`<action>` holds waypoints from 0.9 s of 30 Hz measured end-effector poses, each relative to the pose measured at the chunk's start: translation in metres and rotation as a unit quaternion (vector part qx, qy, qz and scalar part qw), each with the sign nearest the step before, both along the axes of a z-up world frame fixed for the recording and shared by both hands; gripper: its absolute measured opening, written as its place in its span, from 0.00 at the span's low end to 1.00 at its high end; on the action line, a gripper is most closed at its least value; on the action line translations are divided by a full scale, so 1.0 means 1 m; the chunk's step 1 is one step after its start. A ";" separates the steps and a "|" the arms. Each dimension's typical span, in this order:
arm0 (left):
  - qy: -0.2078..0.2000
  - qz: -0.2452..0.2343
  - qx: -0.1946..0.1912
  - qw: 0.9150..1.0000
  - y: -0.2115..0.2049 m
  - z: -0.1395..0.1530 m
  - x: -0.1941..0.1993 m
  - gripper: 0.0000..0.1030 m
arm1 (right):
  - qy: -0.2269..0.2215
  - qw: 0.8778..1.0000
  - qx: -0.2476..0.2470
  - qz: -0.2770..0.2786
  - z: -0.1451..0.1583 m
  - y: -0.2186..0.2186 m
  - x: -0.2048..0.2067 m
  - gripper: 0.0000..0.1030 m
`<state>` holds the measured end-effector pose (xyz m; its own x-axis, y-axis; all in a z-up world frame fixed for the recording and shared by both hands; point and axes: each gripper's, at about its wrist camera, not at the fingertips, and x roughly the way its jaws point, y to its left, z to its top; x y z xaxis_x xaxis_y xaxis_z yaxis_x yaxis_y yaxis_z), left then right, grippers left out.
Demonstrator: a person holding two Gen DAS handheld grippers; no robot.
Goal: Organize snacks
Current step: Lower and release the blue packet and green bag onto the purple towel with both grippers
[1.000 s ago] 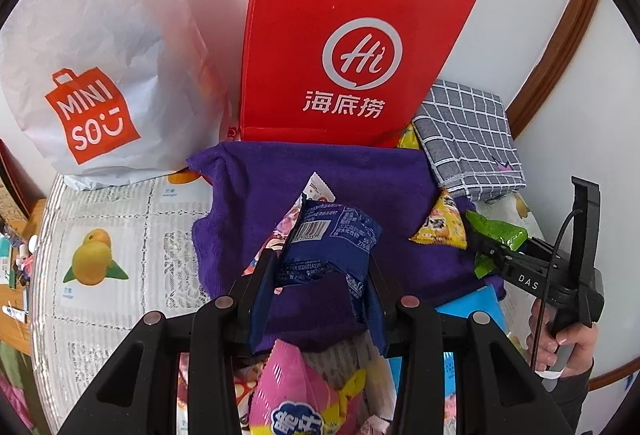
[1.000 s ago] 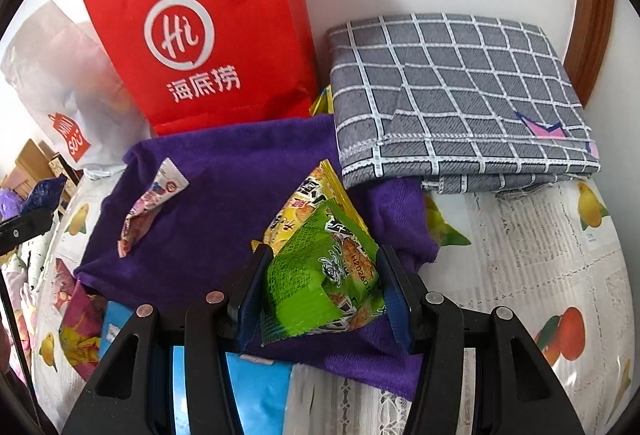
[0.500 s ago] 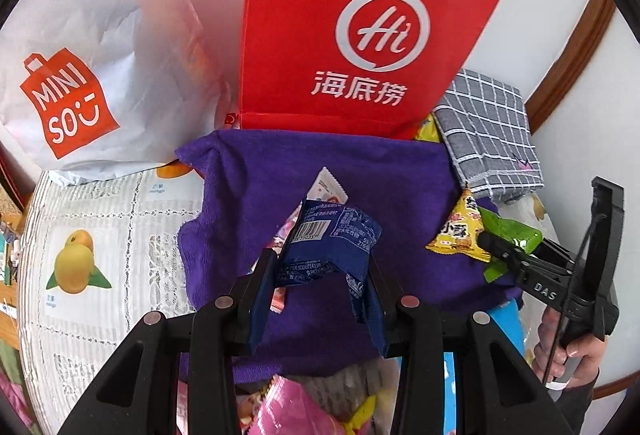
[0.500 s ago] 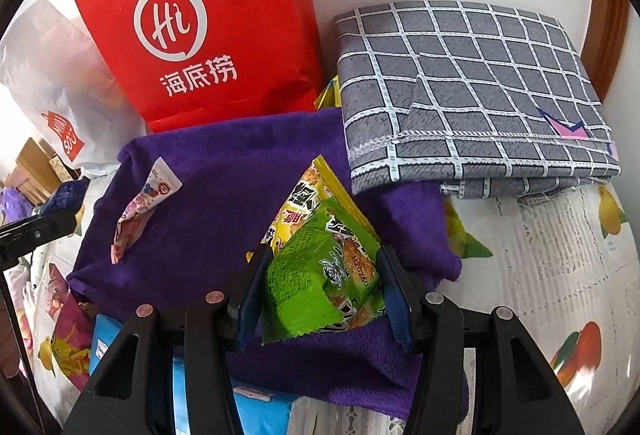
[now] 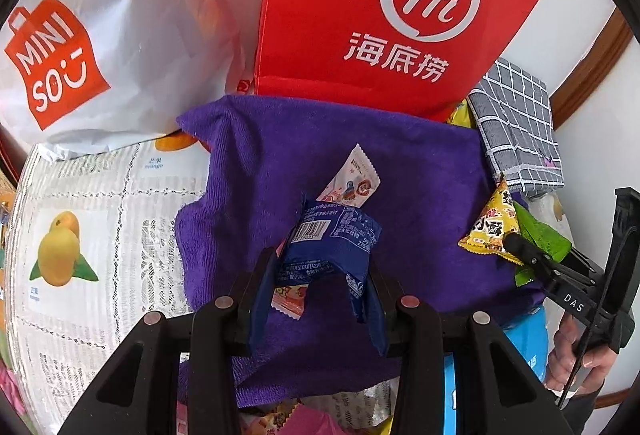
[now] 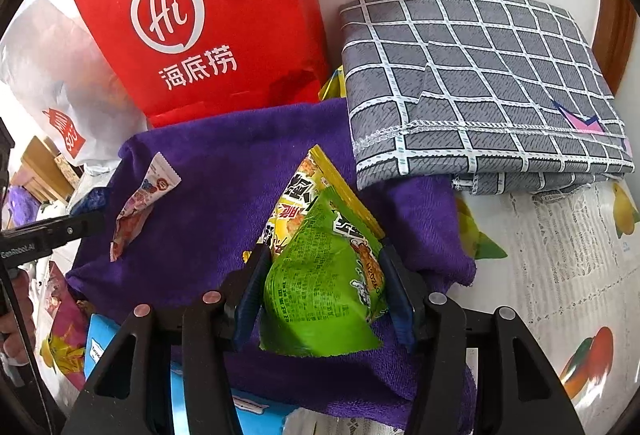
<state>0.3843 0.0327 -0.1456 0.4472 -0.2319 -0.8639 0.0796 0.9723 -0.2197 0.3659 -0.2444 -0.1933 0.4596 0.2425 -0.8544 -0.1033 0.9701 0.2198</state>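
Left wrist view: a crumpled dark-blue foil snack packet (image 5: 334,247) is clamped between the left gripper (image 5: 320,295) fingers above the purple towel (image 5: 280,155); the green snack pouch (image 6: 324,275) sits between the right gripper (image 6: 324,299) fingers, which have just been easing apart.

dark blue snack packet (image 5: 334,247) pinched above purple towel (image 5: 280,163); green packet (image 6: 324,275) leaning on yellow packet (image 6: 304,191); pink-white sachet (image 6: 140,203) lying flat.

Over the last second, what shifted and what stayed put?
The left tongs carried the blue packet forward and down over the purple towel. The right tongs barely moved; their jaws have just been opening around the green packet. The bags and towel stayed put.
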 end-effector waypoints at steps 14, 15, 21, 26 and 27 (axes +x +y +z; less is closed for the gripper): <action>0.013 -0.005 -0.006 1.000 -0.004 -0.011 0.005 0.39 | 0.011 1.000 0.001 0.007 -0.005 0.003 0.004 0.61; 0.014 -0.005 -0.007 1.000 -0.004 -0.011 0.005 0.39 | 0.010 1.000 0.002 0.009 -0.005 0.004 0.004 0.61; 0.022 -0.007 0.001 1.000 -0.005 -0.011 0.004 0.48 | -0.016 1.000 0.011 0.018 0.011 0.002 -0.005 0.65; 0.013 -0.005 0.025 1.000 -0.010 -0.002 0.000 0.55 | -0.038 0.999 0.024 0.008 0.028 -0.004 -0.013 0.68; 0.010 -0.006 0.023 1.000 -0.010 0.001 -0.003 0.56 | -0.040 0.999 0.026 0.006 0.032 -0.005 -0.015 0.68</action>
